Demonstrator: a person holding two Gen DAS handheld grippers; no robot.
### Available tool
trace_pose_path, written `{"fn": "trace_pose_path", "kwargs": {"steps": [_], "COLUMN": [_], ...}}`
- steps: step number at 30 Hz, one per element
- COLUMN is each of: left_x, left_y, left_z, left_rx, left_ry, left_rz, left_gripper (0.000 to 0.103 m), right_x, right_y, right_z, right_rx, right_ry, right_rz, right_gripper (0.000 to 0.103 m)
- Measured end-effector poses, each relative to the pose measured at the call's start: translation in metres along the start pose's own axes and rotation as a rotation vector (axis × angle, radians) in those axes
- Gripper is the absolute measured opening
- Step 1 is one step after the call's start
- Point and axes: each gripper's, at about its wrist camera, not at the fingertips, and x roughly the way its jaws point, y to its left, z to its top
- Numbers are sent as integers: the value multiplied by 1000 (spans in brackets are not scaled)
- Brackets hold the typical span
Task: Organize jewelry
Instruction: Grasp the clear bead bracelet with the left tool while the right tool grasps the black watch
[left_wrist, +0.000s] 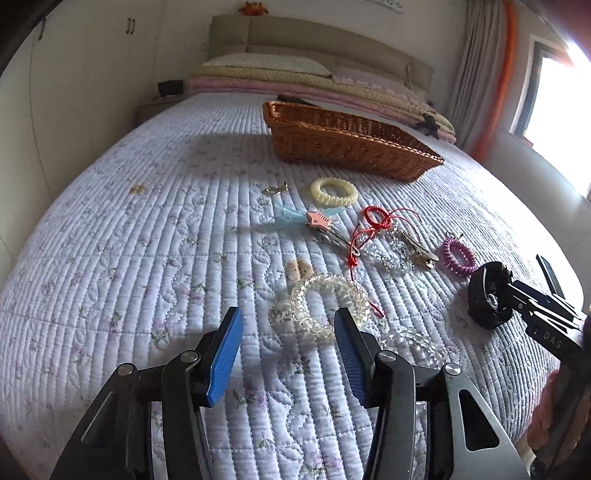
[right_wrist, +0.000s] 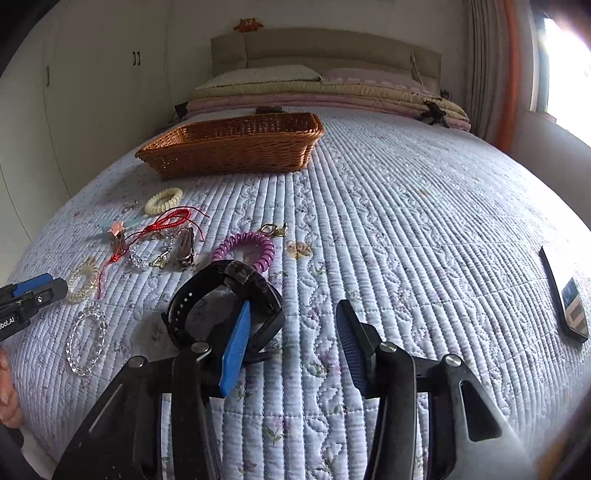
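Both blue-padded grippers gaping empty: my left gripper (left_wrist: 288, 328) is straddling the clear spiral hair tie (left_wrist: 327, 302), my right gripper (right_wrist: 291, 332) is nudging the black wristwatch (right_wrist: 225, 299), wicker basket (left_wrist: 347, 144) next, I'm guessing.

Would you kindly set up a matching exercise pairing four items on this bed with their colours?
Things:
1. wicker basket
2. wristwatch
3. coiled hair tie near the watch
4. coiled hair tie near the basket

Colours:
A. purple
B. cream
C. brown
D. black

Pairs: 1-C, 2-D, 3-A, 4-B
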Motion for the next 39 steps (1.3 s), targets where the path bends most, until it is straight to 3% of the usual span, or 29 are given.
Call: {"fn": "trace_pose_path", "kwargs": {"steps": [3,7,11,13,15,20,39], "left_x": [4,12,16,17,17,14,-5], "left_y": [2,-3,-9,-11,-15,-17,-15], "left_z": [5,12,15,16,15,11,15], "left_rx": [-13,-1,29,47,69,89,47], "left_ry": [25,63,76,79,72,45,-35], "left_rz": [-27,-12,10,23,32,43,-30], "left_gripper": [48,38,36,22,12,10,10], "right_x": [3,9,13,14,14,13,3], "right_y": [1,5,3,5,8,8,4], "right_z": [5,8,8,9,8,7,10], "right_rx": [4,-3,12,7,-6,-6,11], "right_ry": [25,65,89,94,95,90,48], "right_rz": [13,37,61,74,60,58,66], "right_gripper": [48,34,30,21,21,19,11]}}
